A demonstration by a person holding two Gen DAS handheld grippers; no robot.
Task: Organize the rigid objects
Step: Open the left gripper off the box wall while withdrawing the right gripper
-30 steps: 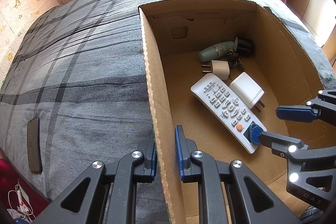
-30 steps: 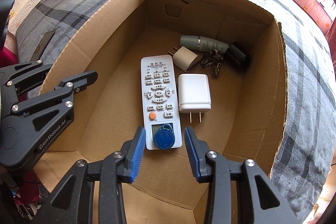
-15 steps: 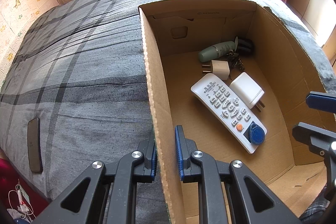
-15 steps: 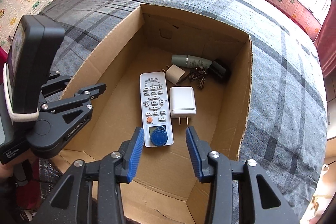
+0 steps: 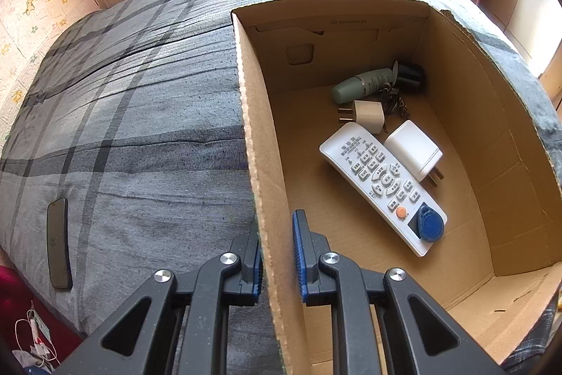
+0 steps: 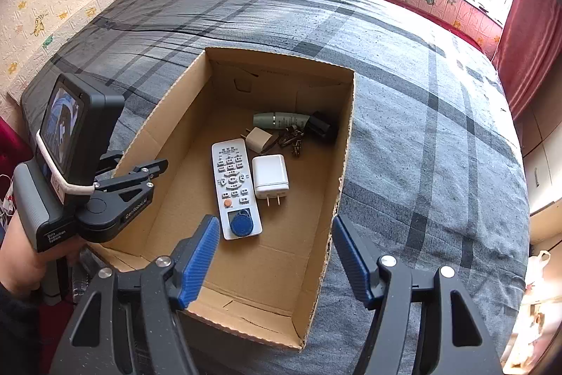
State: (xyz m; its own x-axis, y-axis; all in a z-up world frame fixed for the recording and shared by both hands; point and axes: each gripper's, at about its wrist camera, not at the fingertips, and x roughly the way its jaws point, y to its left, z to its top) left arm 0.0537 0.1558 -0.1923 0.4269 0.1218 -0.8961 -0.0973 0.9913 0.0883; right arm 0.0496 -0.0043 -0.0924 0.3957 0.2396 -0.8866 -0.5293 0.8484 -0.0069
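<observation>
Now the right gripper [image 6: 274, 264] has lifted clear of the blue tag [image 6: 241, 224], jaws spreading empty.

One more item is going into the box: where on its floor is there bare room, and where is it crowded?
Bare floor lies between the remote and the box wall that the left claw clamps, and along the near end below the blue tag. The far corner is crowded: bottle, small plug, keys, dark object, and the white charger beside the remote.
</observation>
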